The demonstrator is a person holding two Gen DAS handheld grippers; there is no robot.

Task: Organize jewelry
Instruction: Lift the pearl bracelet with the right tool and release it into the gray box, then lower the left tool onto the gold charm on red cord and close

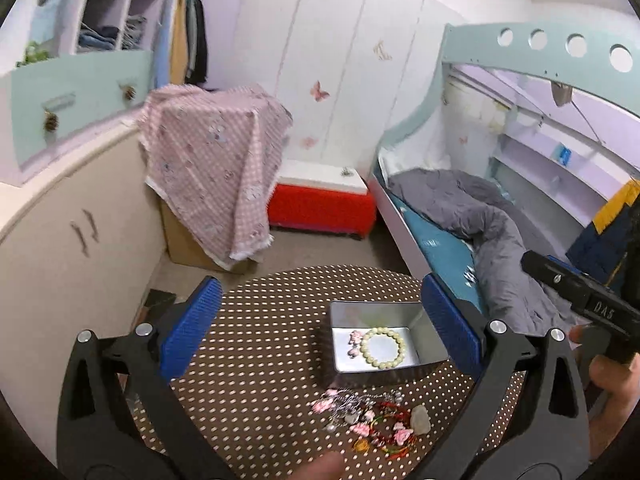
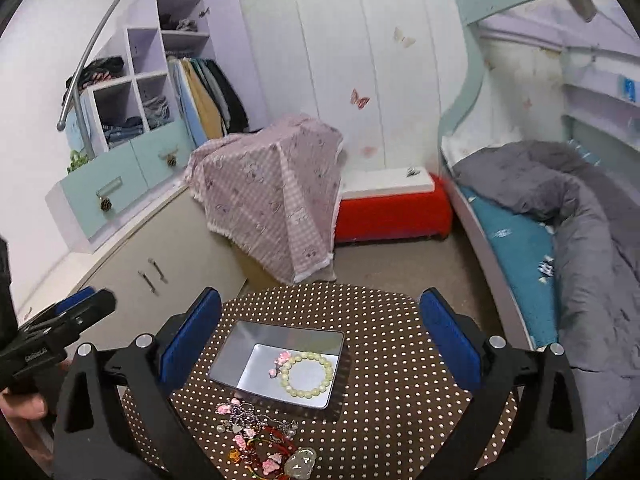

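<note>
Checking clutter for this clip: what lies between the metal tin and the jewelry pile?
Only bare polka-dot tablecloth: a narrow strip separates the tin from the jewelry pile, clearest in the right wrist view.

Red bench (image 2: 390, 210) sat against the white wall. Left of the bench: pink checked cloth (image 2: 272, 196) draped over a box. Right of the bench: bed (image 2: 516, 236) with grey duvet (image 2: 580, 216). Far left of the bench: cream cabinet (image 2: 160, 256), open shelves (image 2: 136, 92) above.
</note>
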